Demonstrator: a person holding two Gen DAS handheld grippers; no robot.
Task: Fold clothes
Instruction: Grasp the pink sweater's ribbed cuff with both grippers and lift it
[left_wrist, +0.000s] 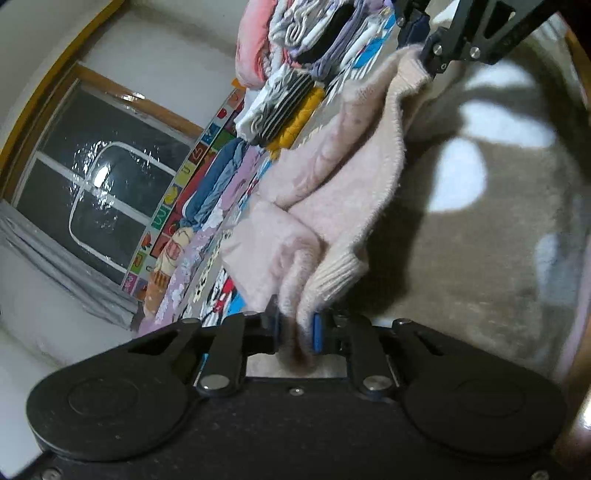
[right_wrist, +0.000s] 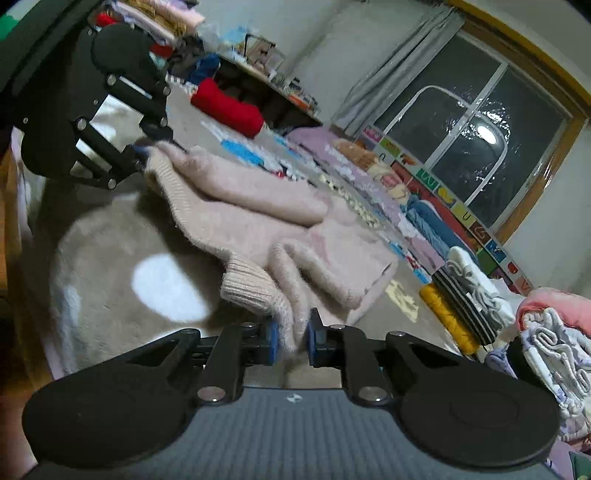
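A fluffy pale pink sweater (left_wrist: 332, 177) lies stretched over a beige plush blanket (left_wrist: 461, 258). My left gripper (left_wrist: 297, 328) is shut on one ribbed end of it, the knit bunched between the blue pads. The right gripper (left_wrist: 424, 55) shows at the top of the left wrist view, clamped on the sweater's far end. In the right wrist view the same sweater (right_wrist: 266, 206) runs away from my right gripper (right_wrist: 291, 338), which is shut on folded knit beside a ribbed cuff (right_wrist: 251, 288). The left gripper (right_wrist: 142, 155) holds the far end there.
Stacks of folded clothes (left_wrist: 295, 92) line the far side of the bed, seen at the right edge in the right wrist view as folded clothes (right_wrist: 480, 295). A red bundle (right_wrist: 225, 107) lies further back. A dark window (right_wrist: 480, 147) with a grey curtain (right_wrist: 399, 70) fills the wall.
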